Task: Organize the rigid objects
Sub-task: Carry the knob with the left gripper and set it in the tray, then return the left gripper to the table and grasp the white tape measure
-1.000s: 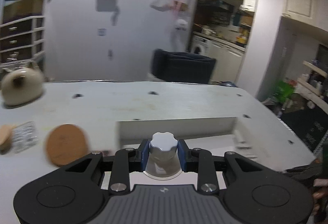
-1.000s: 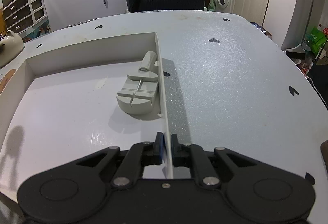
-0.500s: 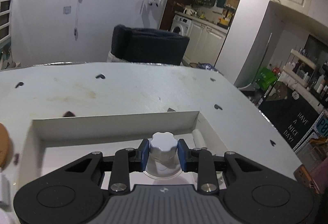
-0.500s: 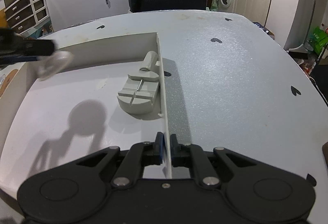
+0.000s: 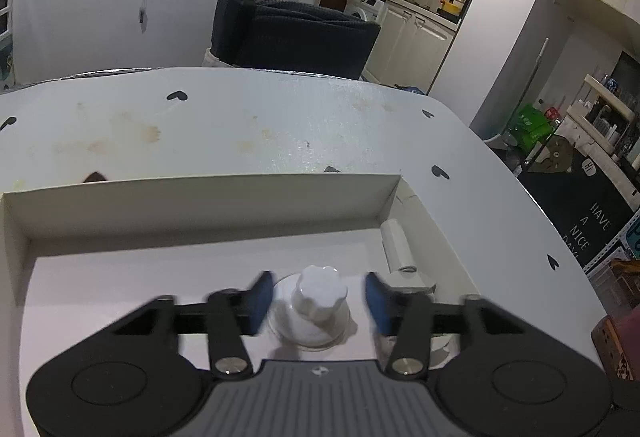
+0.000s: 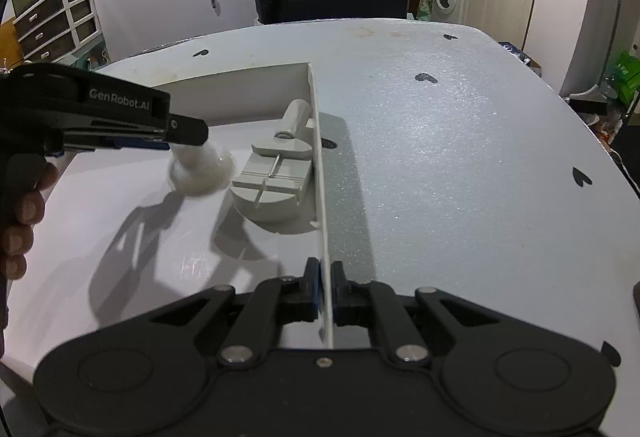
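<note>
Carried over the white tray [image 5: 192, 205] since the earlier frame, the white knob [image 5: 318, 291] now sits inside it beside the grey tool [image 6: 276, 181], probably resting. Left gripper [image 5: 316, 297] jaws are opening around it, pads clear. Right gripper [image 6: 325, 291] jaws are clamped on the tray wall.

White knobbed lid [image 5: 316, 307] and grey tool [image 6: 276, 177] inside the shallow white box [image 5: 200, 205].
The lid, scalloped knob on a clear round flange, sits upright on the box floor. The grey tool lies flat just beside it, against the box's right wall, its cylindrical handle pointing toward the far corner.
</note>
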The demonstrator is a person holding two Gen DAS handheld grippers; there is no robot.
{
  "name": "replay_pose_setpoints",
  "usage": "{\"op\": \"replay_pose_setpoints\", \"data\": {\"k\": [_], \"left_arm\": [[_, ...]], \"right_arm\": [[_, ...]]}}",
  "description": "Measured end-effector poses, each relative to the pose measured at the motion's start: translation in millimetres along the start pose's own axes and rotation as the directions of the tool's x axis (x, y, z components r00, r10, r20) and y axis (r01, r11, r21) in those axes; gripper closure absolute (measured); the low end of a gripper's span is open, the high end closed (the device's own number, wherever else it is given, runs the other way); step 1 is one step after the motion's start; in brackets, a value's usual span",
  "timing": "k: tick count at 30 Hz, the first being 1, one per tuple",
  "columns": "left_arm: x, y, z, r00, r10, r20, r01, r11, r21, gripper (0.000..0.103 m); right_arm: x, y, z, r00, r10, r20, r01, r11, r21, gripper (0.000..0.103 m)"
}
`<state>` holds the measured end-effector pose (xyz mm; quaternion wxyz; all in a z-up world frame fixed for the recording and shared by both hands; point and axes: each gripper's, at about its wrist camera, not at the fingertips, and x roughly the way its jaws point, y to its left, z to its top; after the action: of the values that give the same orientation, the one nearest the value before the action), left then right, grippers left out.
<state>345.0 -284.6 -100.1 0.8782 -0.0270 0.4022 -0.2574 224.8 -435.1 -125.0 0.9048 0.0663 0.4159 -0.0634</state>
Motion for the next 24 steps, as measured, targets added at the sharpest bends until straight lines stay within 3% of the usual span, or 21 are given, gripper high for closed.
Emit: {"op": "replay_pose_setpoints", "data": {"k": [10, 16, 24], "left_arm": [[-23.6, -4.5, -11.8, 1.000, -0.007, -0.007, 0.008, 1.000, 0.021, 0.008], [-43.4, -5.8, -18.3, 1.000, -0.001, 0.004, 0.000, 0.999, 0.033, 0.001], [-81.6, -6.3, -28.7, 0.998, -0.005, 0.055, 0.001, 0.997, 0.074, 0.000]], "right_arm": [[-0.7, 1.4, 0.7, 1.000, -0.002, -0.003, 0.002, 1.000, -0.010, 0.097], [-1.0, 1.1, 0.8, 1.000, 0.000, -0.001, 0.000, 1.000, -0.010, 0.097], [-0.8, 0.5, 0.4, 1.000, 0.005, 0.000, -0.005, 1.000, -0.021, 0.097]]}}
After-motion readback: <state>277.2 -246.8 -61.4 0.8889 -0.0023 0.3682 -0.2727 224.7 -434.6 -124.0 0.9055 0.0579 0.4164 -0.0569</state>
